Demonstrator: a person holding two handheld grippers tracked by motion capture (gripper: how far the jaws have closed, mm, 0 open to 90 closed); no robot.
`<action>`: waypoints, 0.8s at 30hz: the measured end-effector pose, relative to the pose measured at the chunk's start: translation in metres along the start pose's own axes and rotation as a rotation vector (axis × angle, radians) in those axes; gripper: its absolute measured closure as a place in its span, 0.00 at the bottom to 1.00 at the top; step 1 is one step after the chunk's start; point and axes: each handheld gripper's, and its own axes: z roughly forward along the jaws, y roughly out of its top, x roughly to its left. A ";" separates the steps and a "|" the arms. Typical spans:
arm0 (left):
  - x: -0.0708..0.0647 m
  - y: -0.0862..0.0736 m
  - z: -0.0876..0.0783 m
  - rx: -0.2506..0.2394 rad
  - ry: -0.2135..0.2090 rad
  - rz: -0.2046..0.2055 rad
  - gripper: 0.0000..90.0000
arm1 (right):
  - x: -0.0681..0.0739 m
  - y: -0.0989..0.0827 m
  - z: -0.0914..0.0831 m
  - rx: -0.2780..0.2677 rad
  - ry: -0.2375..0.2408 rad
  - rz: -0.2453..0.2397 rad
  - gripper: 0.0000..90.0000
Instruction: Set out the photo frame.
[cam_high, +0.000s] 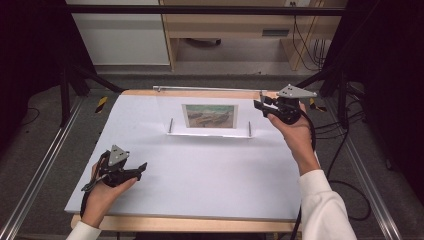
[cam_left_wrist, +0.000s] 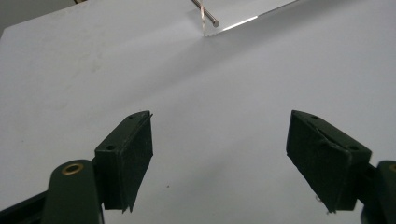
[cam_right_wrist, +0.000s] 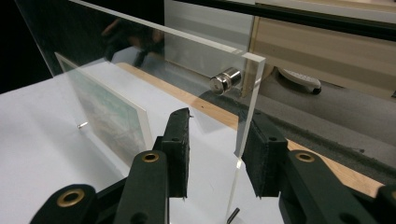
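A clear acrylic picture frame (cam_high: 175, 107) stands upright at the back middle of the white table (cam_high: 200, 175), with a landscape print (cam_high: 210, 116) in it. My right gripper (cam_high: 260, 104) is at the frame's right edge. In the right gripper view its jaws (cam_right_wrist: 217, 149) straddle the edge of the clear panel (cam_right_wrist: 247, 107), below a metal standoff (cam_right_wrist: 225, 80). The right pad lies close against the panel and a gap shows at the left pad. The print (cam_right_wrist: 112, 116) is to the left. My left gripper (cam_high: 141, 170) rests low at the front left, open (cam_left_wrist: 219, 158), with nothing between its fingers.
The frame's base corner and a metal pin (cam_left_wrist: 205, 11) lie ahead of the left gripper. A wooden strip (cam_high: 200, 93) edges the table's back. Black stand bars (cam_high: 75, 75) and cables (cam_high: 345, 145) flank the table. A cabinet (cam_high: 225, 30) stands behind.
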 end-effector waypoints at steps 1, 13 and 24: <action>0.000 0.000 0.000 0.002 -0.001 0.001 0.25 | -0.001 0.001 0.002 0.001 0.001 0.007 0.71; 0.001 -0.004 0.001 0.032 -0.001 -0.002 0.25 | -0.009 0.003 0.010 -0.007 0.002 0.058 0.71; 0.005 -0.006 0.001 0.035 0.000 -0.009 0.25 | -0.013 0.007 0.018 0.011 -0.015 0.101 0.68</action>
